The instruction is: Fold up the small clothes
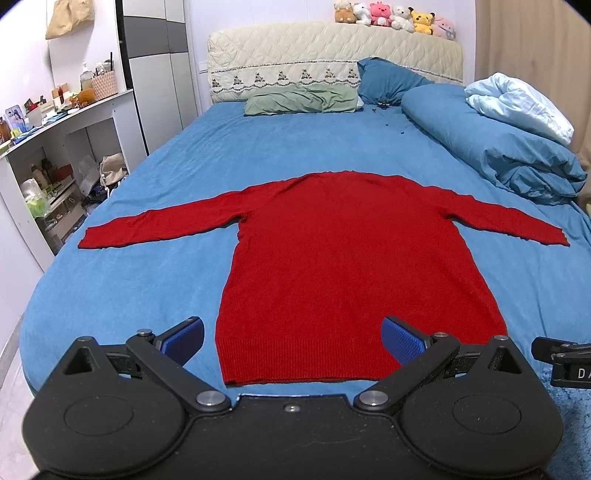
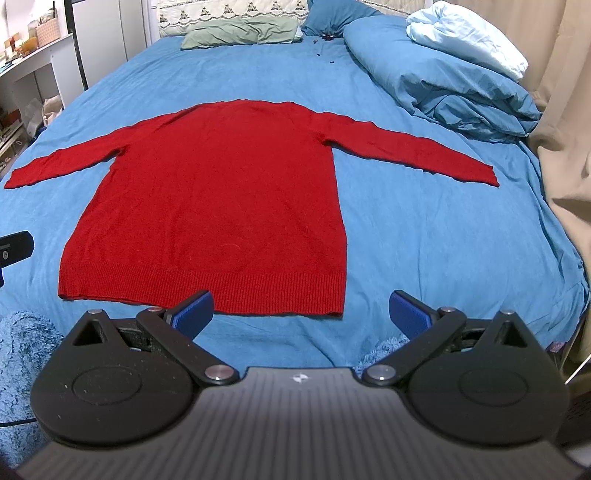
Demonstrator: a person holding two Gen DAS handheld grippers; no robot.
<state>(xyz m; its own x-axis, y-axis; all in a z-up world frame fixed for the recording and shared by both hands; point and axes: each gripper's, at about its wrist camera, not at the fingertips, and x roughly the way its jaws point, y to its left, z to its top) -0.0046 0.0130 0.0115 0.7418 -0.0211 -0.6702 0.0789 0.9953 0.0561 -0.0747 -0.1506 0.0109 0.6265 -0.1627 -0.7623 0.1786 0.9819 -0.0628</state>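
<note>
A red knit sweater lies flat on the blue bed sheet, both sleeves spread out sideways and its ribbed hem toward me. My left gripper hovers open above the hem, its blue pads spanning most of the hem's width with nothing held. My right gripper is open too, just short of the hem's right corner, its left pad over the ribbing. In the left wrist view a black part of the right gripper shows at the right edge.
A bundled blue duvet with a pale blanket lies at the bed's right. Green pillow and headboard with plush toys are at the far end. Cluttered white shelves stand left; a beige curtain hangs right.
</note>
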